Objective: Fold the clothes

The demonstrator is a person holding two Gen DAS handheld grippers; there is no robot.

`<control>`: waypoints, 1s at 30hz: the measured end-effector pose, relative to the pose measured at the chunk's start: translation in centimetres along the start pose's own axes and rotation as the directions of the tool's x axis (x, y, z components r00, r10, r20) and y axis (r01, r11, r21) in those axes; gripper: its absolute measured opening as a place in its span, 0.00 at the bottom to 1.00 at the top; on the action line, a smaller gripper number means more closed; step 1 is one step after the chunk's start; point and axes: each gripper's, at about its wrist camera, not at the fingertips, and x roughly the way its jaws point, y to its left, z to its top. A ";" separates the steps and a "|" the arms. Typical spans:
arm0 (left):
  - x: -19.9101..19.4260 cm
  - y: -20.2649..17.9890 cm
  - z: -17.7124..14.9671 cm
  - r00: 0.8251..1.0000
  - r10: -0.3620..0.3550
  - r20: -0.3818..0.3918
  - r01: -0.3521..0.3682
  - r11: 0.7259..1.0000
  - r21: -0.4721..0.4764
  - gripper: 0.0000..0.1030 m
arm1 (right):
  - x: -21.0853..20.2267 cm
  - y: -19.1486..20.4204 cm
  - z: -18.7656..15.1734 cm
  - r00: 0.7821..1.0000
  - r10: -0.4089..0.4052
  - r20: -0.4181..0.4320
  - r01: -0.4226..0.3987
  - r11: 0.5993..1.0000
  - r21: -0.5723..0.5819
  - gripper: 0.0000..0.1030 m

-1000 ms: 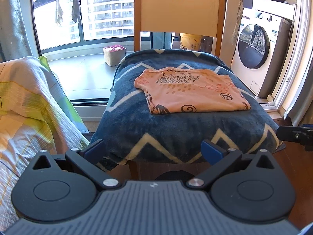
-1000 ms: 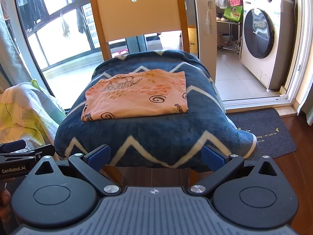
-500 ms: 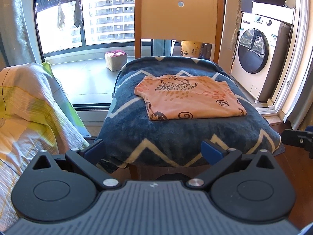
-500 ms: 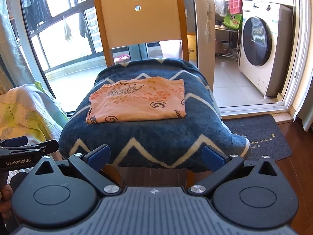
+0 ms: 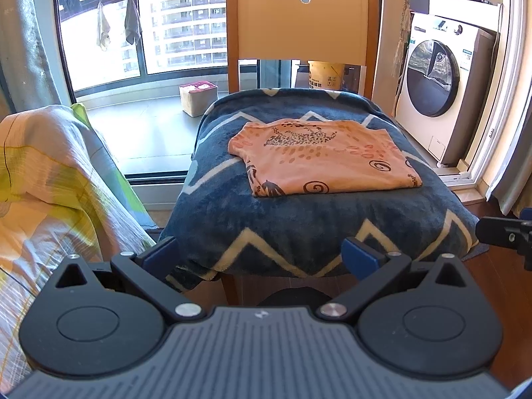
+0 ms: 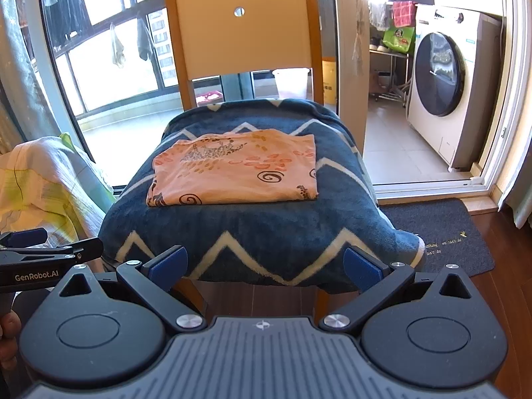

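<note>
**Operator:** Report the current step and tool status.

**Technician:** The orange garment (image 5: 324,161) lies as a flat rectangle on the blue zigzag blanket (image 5: 299,226) that covers the seat of the wooden chair (image 5: 302,16). Its edges look square, so the fold is judged complete or nearly so. The left tool (image 5: 262,256) has its fingers spread wide and holds nothing; it sits near the front edge of the blanket, clear of the cloth. The right tool (image 6: 264,261) is likewise spread and empty, at the same near edge.

**Operator:** Requirement for the next move?

**Technician:** If a further fold is wanted, both tools must travel far, over the blanket, and pinch the near corners of the garment without catching the pile beneath. Otherwise, the next item must be fetched; the pale yellow-green fabric (image 5: 50,183) heaped at the left may be bedding or laundry, and cannot be identified.

**Operator:** Differences between views?

**Technician:** The right wrist view shows the dark doormat (image 6: 442,236) on the floor at the right, the open doorway, and the chair back's cut-out top. The left wrist view shows more of the left-hand fabric and a small box (image 5: 198,94) on the window ledge. Both show the washing machine (image 6: 455,99).
</note>
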 end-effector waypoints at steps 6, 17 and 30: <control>0.3 -0.1 -0.2 1.000 0.001 -0.010 -0.001 1.000 0.003 0.99 | 0.3 -0.1 -0.1 1.000 0.001 -0.008 -0.001 1.000 0.002 1.00; 0.6 -0.3 -0.6 1.000 -0.003 -0.028 0.003 1.000 0.002 0.99 | 0.9 -0.2 -0.5 1.000 -0.002 -0.024 0.002 1.000 0.000 1.00; 0.7 -0.5 -0.7 1.000 -0.005 -0.027 0.005 1.000 0.011 0.99 | 1.1 -0.4 -0.4 1.000 -0.002 -0.026 0.002 1.000 -0.001 1.00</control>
